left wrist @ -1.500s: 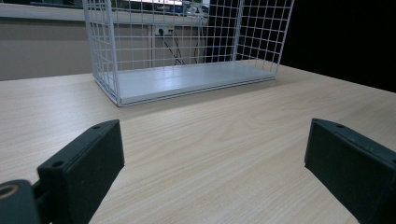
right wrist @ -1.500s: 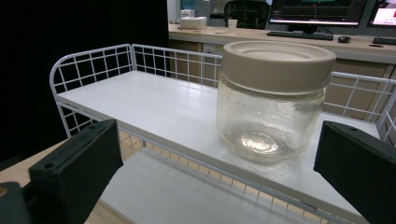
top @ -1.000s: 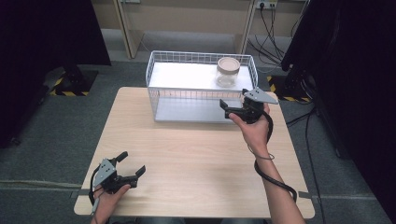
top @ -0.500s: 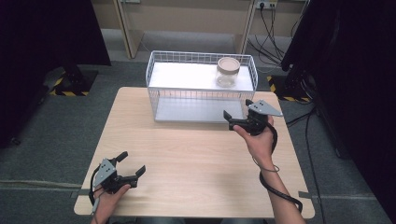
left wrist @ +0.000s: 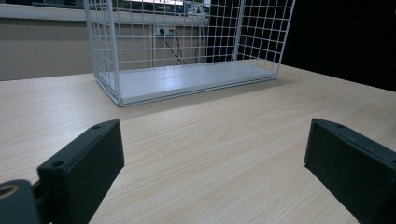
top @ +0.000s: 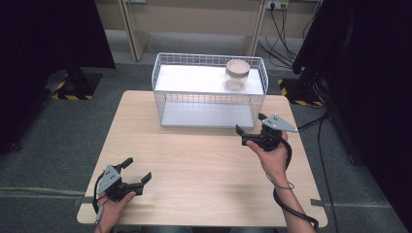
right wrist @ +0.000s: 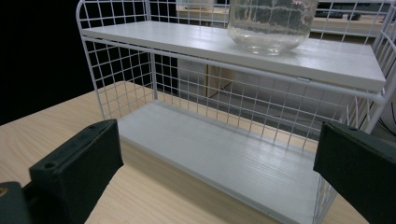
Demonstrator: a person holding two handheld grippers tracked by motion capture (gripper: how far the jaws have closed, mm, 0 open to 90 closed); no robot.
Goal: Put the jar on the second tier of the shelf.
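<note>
A white wire rack (top: 209, 99) with two white shelves stands at the table's far edge. On its upper shelf, toward the right, sits a clear glass jar (top: 237, 74) with a tan lid; the jar's lower part (right wrist: 270, 23) is seen in the right gripper view. My right gripper (top: 250, 124) is open with nothing in it, held above the table just in front of the rack's right end, pointing left. My left gripper (top: 137, 171) rests open near the front left corner of the table, nothing between its jaws, facing the rack (left wrist: 187, 51).
The light wooden table (top: 204, 170) has bare room between the two grippers. A black cable (top: 286, 206) trails from the right gripper along the forearm. Dark curtains and floor cables surround the table.
My right gripper has drawn back from the rack toward the person and dropped lower over the table. The left gripper has stayed put.
</note>
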